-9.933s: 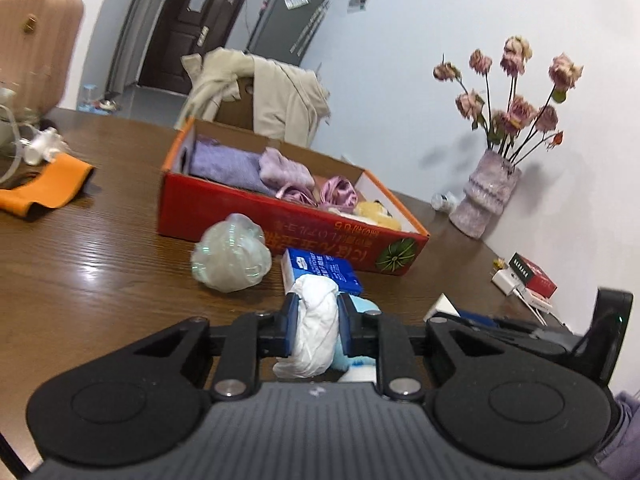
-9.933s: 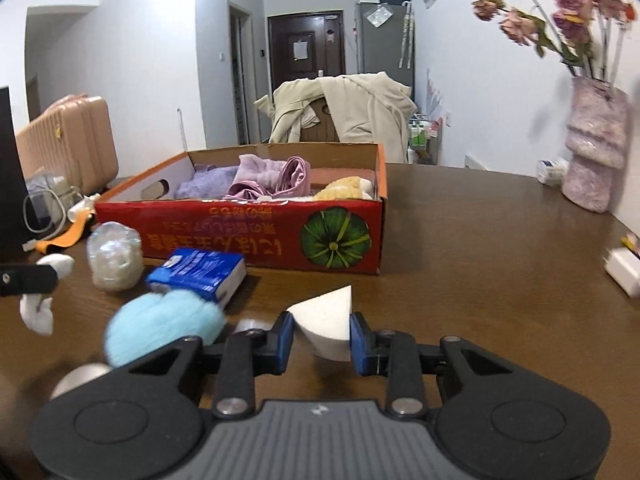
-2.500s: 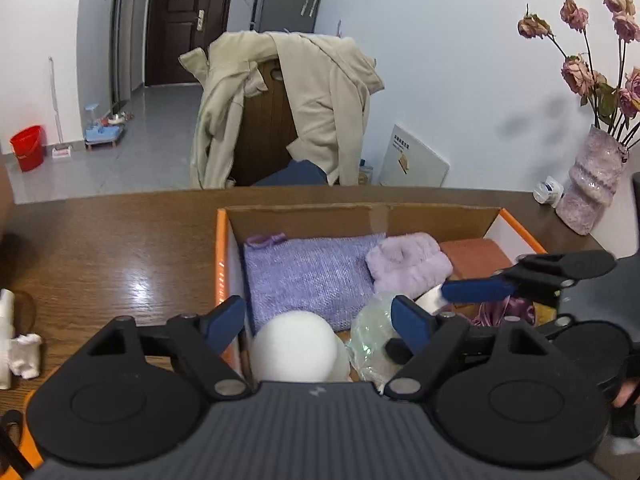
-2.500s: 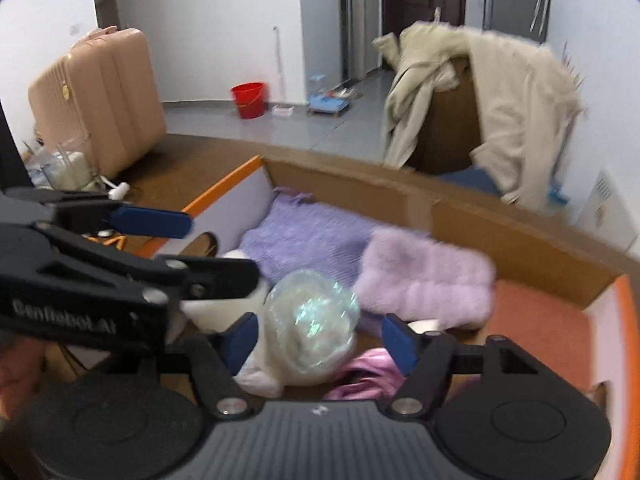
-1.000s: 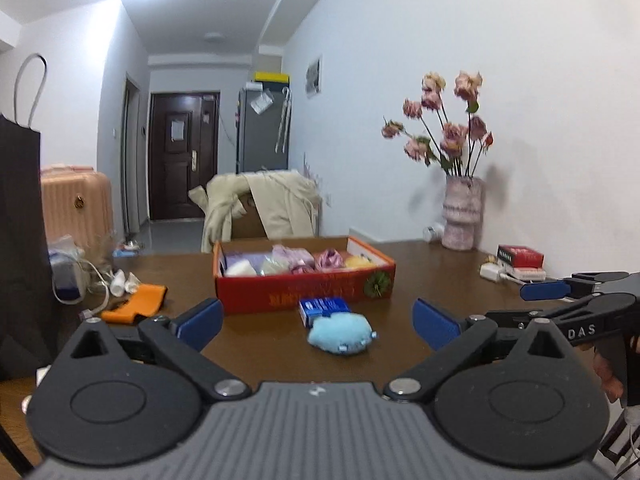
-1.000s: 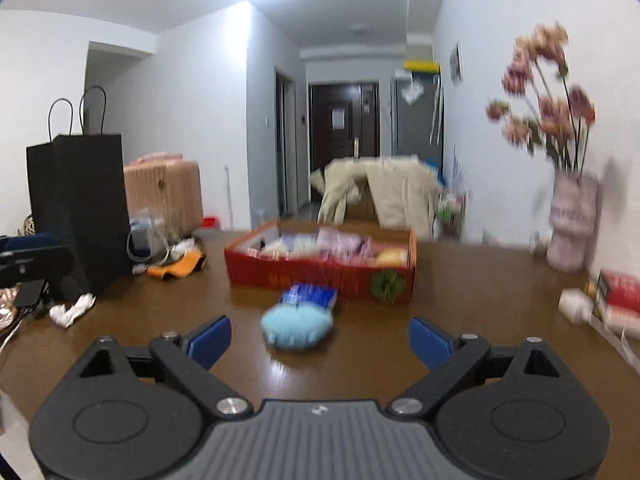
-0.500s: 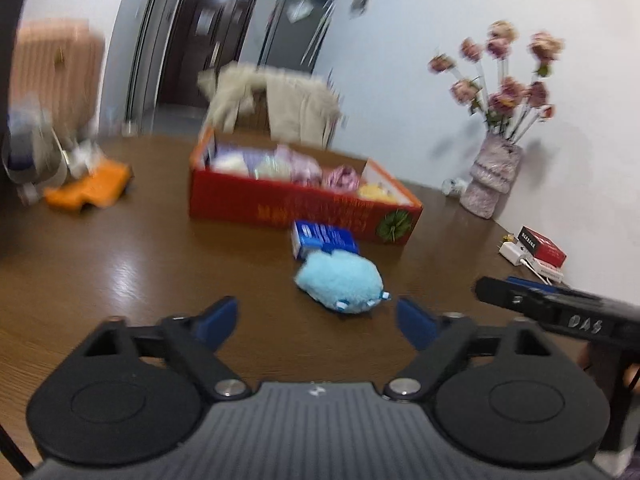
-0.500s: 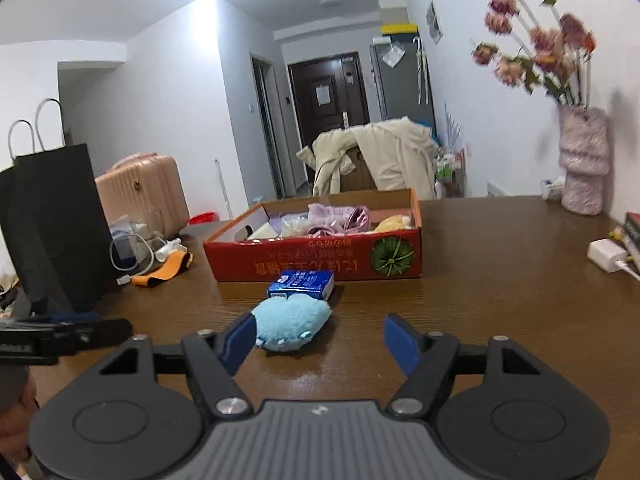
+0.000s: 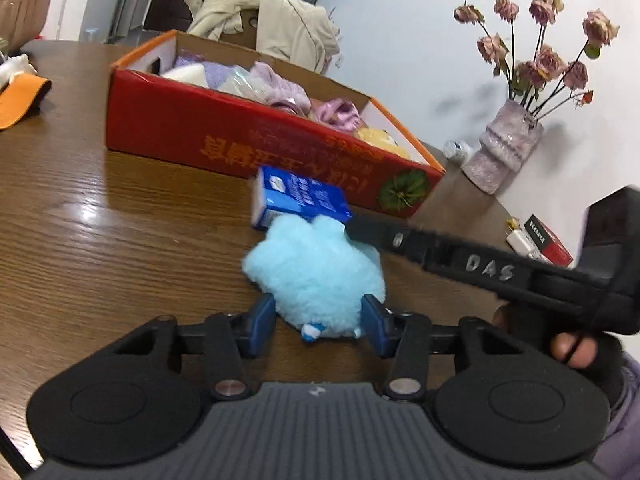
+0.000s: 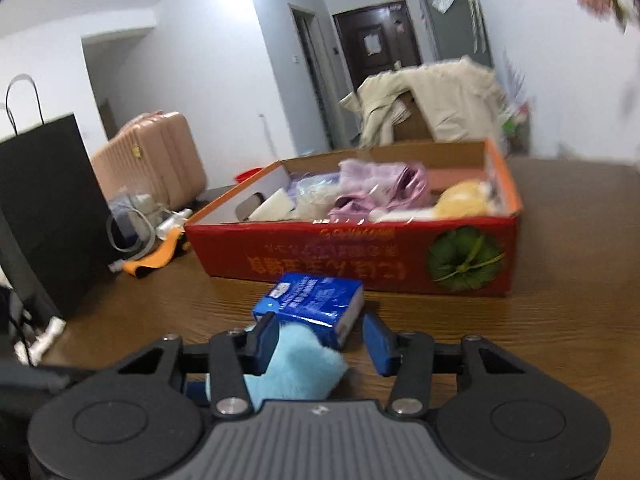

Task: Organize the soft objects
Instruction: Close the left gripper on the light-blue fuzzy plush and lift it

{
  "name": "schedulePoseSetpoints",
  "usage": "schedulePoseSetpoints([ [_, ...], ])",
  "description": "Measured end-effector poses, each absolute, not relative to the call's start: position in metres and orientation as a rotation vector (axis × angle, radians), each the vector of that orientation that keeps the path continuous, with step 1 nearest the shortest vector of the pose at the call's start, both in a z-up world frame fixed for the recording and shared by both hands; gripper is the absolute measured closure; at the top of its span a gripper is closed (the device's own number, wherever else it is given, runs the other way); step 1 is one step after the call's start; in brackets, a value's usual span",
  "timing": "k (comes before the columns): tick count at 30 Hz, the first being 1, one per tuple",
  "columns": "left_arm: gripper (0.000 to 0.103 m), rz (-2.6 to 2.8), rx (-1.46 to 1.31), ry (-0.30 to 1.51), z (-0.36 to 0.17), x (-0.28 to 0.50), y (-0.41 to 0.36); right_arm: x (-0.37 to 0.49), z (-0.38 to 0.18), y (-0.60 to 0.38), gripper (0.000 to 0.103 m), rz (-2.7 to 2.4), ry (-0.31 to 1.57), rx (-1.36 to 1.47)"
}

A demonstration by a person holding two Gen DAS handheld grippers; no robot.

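The wooden desk [image 9: 72, 208] carries the red cardboard box [image 9: 224, 136] toward its far edge, already filled with soft things: purple cloths, a clear crinkled ball and a yellow plush. In front of the box's long red wall, nearer to the person, lies the blue tissue pack [image 10: 312, 300], and touching its near side sits the light blue plush toy [image 9: 316, 276], about in the middle of the desk. Both grippers are aimed at this pair. The left gripper [image 9: 318, 322] points forward and down with the plush directly between its blue pads; its jaws are closing, and the pads stand just beside the fur on each side, not yet pressing it as far as I can tell. The plush's long axis seems to run away from this gripper toward the box. The right gripper [image 10: 318, 338] comes in from the right side; its jaws are closing too, with a corner of the tissue pack and a piece of blue fur between them, and I see no firm grip. The left hand is the nearer one to the plush. Half a second ago both grippers were much wider and farther back, with the plush and the pack well ahead of them
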State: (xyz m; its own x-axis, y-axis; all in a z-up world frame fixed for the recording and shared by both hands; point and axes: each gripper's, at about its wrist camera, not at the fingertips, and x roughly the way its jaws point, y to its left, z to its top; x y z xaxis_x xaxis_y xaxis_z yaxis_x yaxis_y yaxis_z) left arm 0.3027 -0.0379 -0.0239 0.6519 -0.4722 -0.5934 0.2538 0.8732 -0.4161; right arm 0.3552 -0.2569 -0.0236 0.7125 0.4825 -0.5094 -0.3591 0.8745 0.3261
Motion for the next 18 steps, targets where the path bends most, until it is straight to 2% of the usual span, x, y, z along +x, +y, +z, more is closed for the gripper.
schedulePoseSetpoints([
  [2,0.055,-0.42,-0.298,0.737,-0.023,0.302,-0.035,0.357,-0.033,-0.259,0.062,0.505,0.651,0.255],
  [3,0.059,-0.43,-0.306,0.74,-0.024,0.302,-0.034,0.357,-0.035,-0.263,0.064,0.521,0.658,0.296],
  [4,0.061,-0.444,-0.313,0.74,-0.024,0.302,-0.034,0.357,-0.035,-0.266,0.07,0.538,0.663,0.326],
  [6,0.064,-0.465,-0.317,0.735,-0.025,0.302,-0.034,0.358,-0.038,-0.269,0.07,0.538,0.683,0.356],
  [18,0.064,-0.481,-0.377,0.746,-0.029,0.307,-0.028,0.365,-0.048,-0.281,0.067,0.58,0.721,0.459],
])
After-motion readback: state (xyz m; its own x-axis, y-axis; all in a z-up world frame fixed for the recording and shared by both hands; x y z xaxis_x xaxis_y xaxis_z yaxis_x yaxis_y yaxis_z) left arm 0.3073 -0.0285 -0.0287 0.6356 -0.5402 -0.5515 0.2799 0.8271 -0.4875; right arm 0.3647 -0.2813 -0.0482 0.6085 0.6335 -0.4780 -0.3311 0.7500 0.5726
